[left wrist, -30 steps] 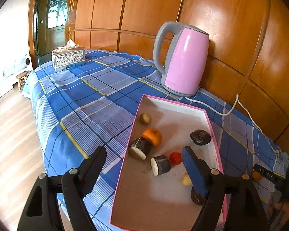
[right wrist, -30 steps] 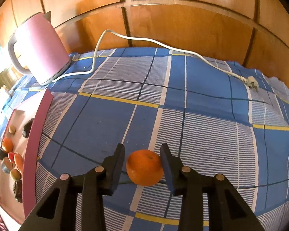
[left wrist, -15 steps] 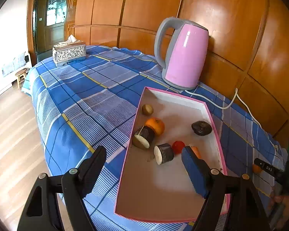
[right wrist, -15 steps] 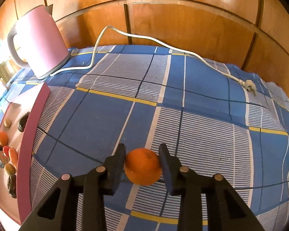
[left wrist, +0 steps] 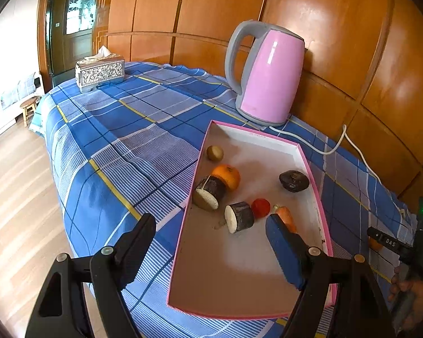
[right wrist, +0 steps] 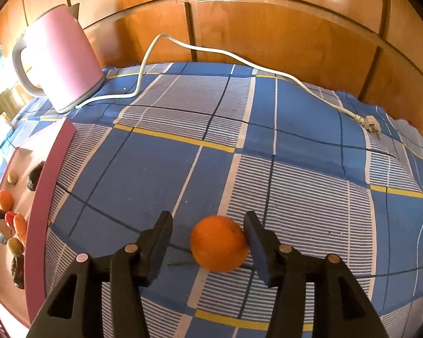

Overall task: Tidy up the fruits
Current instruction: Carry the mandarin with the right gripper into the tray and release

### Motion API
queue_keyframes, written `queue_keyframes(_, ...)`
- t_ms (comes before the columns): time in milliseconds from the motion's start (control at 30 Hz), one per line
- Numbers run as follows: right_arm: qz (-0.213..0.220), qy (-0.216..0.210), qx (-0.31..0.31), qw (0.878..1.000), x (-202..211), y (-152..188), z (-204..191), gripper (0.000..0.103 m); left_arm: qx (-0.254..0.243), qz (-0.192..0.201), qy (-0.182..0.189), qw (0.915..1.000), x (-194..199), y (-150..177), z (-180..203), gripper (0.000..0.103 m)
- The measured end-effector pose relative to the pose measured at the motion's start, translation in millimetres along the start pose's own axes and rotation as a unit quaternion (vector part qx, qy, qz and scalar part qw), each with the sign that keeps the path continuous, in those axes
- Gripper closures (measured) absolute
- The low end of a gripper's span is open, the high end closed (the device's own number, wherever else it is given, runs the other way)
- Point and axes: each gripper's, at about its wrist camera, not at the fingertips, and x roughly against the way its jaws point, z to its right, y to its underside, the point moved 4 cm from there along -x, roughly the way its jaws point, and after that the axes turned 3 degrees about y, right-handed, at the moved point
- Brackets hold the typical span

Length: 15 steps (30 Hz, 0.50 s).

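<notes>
Your right gripper [right wrist: 208, 235] stands spread around an orange [right wrist: 218, 243] on the blue plaid tablecloth [right wrist: 155, 169]; the right finger touches the fruit while the left finger stands apart from it. Your left gripper [left wrist: 211, 242] hangs wide open above the pink-rimmed box [left wrist: 318, 197], gripping nothing. Inside the box lie another orange [left wrist: 227, 175], a carrot [left wrist: 287, 217], a small red fruit [left wrist: 261, 207] and two dark cut pieces. A pink kettle [left wrist: 267, 76] stands behind the box.
</notes>
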Motion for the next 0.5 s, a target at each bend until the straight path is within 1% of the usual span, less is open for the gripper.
queue_keyframes(67,-0.003,-0.002,-0.003,1.000,-1,1,3,0.050,0.002,-0.001,0.001,1.0000,0,0,0,0.022)
queue_keyframes(100,-0.004,-0.003,-0.005,1.000,-2,2,4,0.056,0.001,-0.001,0.002,1.0000,0,0,1,0.022)
queue_keyframes(133,-0.003,-0.001,-0.006,1.000,-1,3,7,0.065,0.000,-0.001,0.002,1.0000,0,0,1,0.022)
queue_keyframes(167,0.002,0.002,-0.005,1.000,0,3,9,0.065,-0.001,-0.001,0.002,1.0000,0,1,2,0.022)
queue_keyframes(233,0.002,-0.010,-0.012,1.000,3,4,13,0.066,-0.001,-0.001,0.004,1.0000,0,1,2,0.022)
queue_keyframes(367,0.004,-0.015,-0.011,1.000,8,9,15,0.066,0.000,-0.002,0.004,1.0000,1,2,2,0.022)
queue_keyframes(500,0.009,-0.031,-0.022,0.999,18,17,18,0.066,0.001,-0.005,0.002,1.0000,1,4,-1,0.022)
